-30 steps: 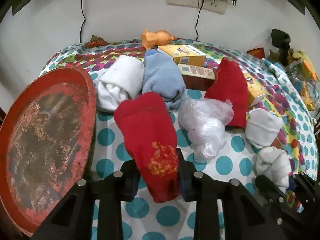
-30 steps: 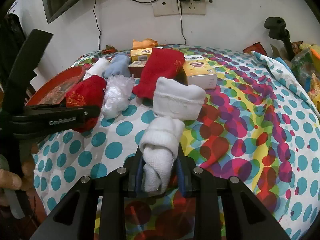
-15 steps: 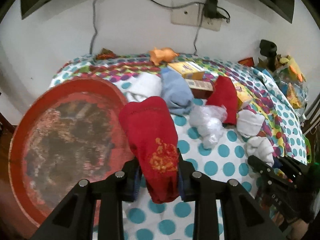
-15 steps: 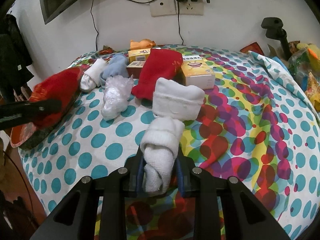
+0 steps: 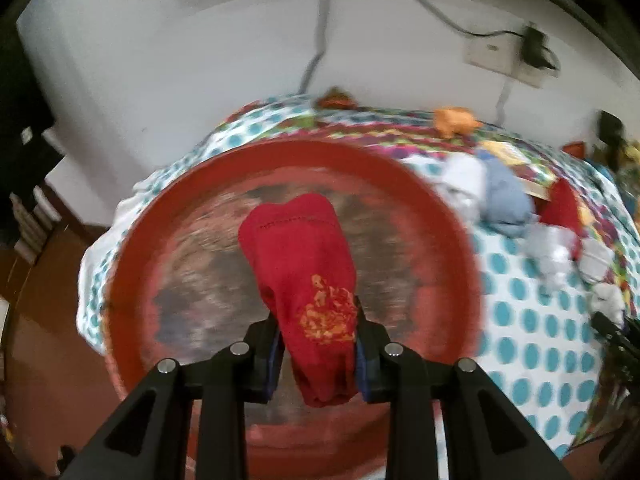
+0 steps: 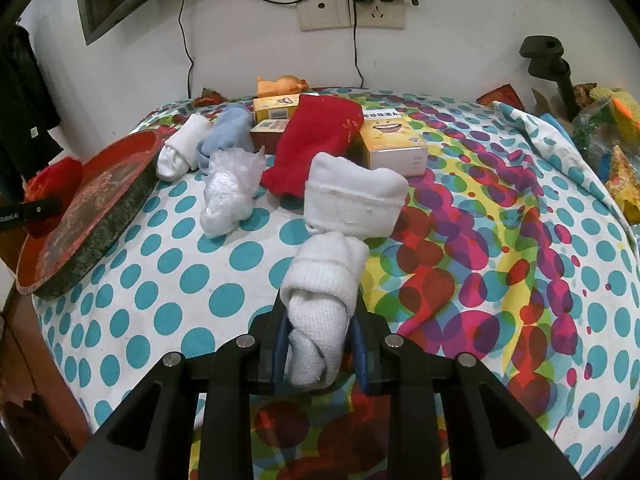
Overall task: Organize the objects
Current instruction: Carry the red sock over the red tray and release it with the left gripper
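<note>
At the bottom centre of the left wrist view, the left gripper (image 5: 318, 354) is clamped on a red sock (image 5: 308, 284) with an orange print, its lower end pinched between the jaws. Behind the sock the red tray (image 5: 440, 248) fills the middle of the frame, smeared by motion blur; whether the sock touches the tray cannot be told. At the upper right, the blurred socks and boxes are hard to separate.

In the right wrist view, bottom centre, the right gripper (image 6: 320, 350) is closed on a rolled white sock (image 6: 324, 292) lying on the dotted cloth (image 6: 192, 280). Beyond lie a folded white sock (image 6: 352, 200), a crumpled plastic bag (image 6: 228, 192) and a second red sock (image 6: 316, 144), which partly hides the boxes (image 6: 394, 148) behind it.
</note>
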A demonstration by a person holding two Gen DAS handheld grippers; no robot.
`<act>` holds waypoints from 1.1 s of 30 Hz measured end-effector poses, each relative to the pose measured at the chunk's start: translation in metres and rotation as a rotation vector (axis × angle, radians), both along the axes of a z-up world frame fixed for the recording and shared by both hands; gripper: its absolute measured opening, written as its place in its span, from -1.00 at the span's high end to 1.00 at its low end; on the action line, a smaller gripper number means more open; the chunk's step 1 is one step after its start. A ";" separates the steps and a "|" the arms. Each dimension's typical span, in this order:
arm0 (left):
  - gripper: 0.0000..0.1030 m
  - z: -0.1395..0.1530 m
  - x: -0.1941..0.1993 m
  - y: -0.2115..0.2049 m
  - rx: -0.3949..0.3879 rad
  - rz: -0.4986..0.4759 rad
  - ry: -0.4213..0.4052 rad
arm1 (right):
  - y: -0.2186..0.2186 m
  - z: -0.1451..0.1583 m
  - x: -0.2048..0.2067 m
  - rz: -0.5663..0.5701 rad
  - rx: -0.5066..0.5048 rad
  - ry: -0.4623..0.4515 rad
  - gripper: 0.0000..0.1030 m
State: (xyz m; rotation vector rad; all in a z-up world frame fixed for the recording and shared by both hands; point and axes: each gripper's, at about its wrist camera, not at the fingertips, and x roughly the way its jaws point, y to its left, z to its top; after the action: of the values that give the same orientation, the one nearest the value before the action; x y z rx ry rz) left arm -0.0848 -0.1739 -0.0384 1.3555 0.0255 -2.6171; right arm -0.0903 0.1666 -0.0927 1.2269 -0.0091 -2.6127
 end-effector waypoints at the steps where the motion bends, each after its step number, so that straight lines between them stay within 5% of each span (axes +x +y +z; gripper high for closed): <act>1: 0.44 -0.001 0.001 -0.011 0.003 0.021 0.001 | -0.001 0.000 0.000 0.000 0.003 0.000 0.52; 12: 0.44 -0.018 -0.002 -0.092 -0.041 0.116 -0.026 | -0.004 0.001 0.002 -0.017 0.030 0.001 0.52; 25: 0.43 -0.035 0.002 -0.123 -0.037 0.167 -0.048 | -0.005 0.003 0.004 -0.034 0.050 -0.003 0.53; 29: 0.20 -0.035 0.003 -0.128 -0.013 0.171 -0.050 | -0.006 0.004 0.004 -0.042 0.052 -0.005 0.53; 33: 0.18 -0.034 0.009 -0.130 -0.001 0.186 -0.039 | -0.006 0.004 0.006 -0.049 0.060 -0.003 0.53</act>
State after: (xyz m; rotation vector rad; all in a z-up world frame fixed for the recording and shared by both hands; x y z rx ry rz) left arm -0.0754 -0.3039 -0.0721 1.3345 0.1381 -2.4370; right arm -0.0845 0.1603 -0.0887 1.2660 0.0390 -2.6711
